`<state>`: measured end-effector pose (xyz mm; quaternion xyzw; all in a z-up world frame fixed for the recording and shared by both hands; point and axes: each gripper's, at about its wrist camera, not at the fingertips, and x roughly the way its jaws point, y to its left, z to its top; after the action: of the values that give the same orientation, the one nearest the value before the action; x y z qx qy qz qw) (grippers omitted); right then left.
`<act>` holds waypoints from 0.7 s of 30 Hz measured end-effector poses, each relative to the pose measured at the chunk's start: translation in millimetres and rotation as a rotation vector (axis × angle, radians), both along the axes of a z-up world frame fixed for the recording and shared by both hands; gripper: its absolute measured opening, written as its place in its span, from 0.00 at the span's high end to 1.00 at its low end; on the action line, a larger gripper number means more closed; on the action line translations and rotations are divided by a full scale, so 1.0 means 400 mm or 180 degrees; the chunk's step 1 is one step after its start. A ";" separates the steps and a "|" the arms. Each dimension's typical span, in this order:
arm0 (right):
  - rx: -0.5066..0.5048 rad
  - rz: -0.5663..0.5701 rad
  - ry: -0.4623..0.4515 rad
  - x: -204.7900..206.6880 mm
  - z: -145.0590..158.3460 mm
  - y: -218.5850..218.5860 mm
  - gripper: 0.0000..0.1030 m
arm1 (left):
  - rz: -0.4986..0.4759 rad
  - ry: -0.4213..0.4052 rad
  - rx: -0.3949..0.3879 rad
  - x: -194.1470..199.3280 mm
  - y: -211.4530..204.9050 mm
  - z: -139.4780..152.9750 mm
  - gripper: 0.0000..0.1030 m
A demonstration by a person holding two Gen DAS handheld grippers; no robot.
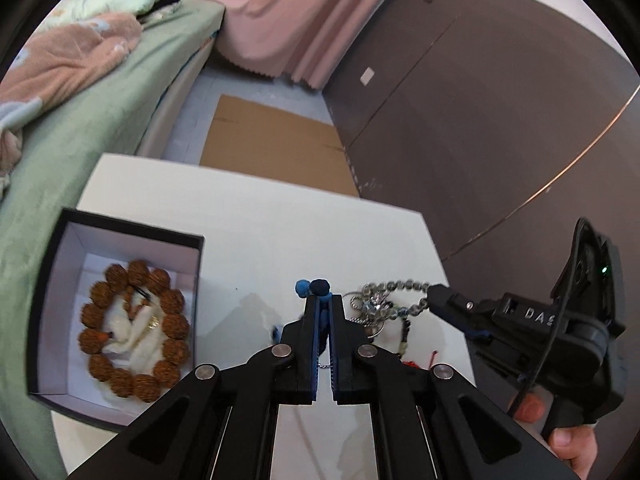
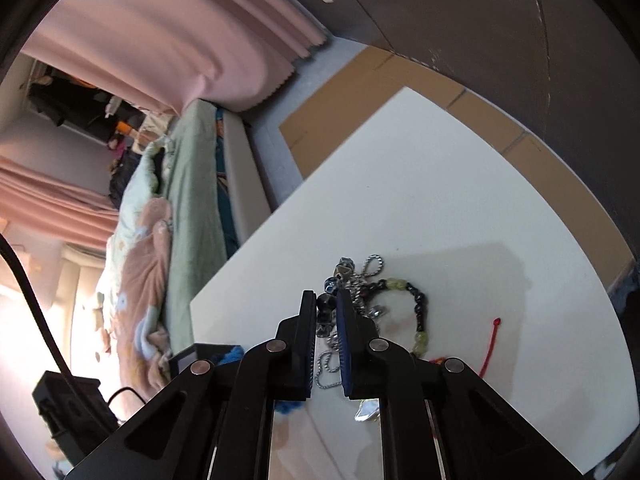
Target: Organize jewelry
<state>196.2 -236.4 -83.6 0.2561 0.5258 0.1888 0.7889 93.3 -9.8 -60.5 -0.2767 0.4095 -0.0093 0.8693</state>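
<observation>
While both tools worked over the white tabletop, the left tool was clenched on a blue beaded piece, whose two round beads, one bright blue and one dark, stood out just beyond the fingertips; a fine silver chain hung in the narrow gap lower between the fingers. To the left of this tool, near the tabletop's edge, stood a black box with a pale lining; in it lay a ring of large brown seed beads, the brown bracelet, around some white pieces. To the right, the right tool reached into the jewelry pile of silver chain and grey beads, its tip closed on a beaded strand that rose from the pile. Seen from the right wrist, the right tool was clenched on dark beads of that strand, held between its fingers; just beyond and to the right lay a bracelet of black and yellow-green beads curving on the tabletop, touching the silver tangle; a red cord lay apart to the right. A bed with green sheet stood beside the tabletop, pink curtains behind it, and flat cardboard on the floor.
</observation>
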 end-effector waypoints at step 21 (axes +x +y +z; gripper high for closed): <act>0.0235 0.0434 -0.0567 -0.113 0.110 0.076 0.89 | 0.0504 -0.0450 0.0044 -0.128 0.158 0.125 0.96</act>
<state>151.0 -206.2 -39.8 0.2309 0.4625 0.2832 0.8078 42.1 53.2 -10.6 -0.3008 0.3240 0.0427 0.8959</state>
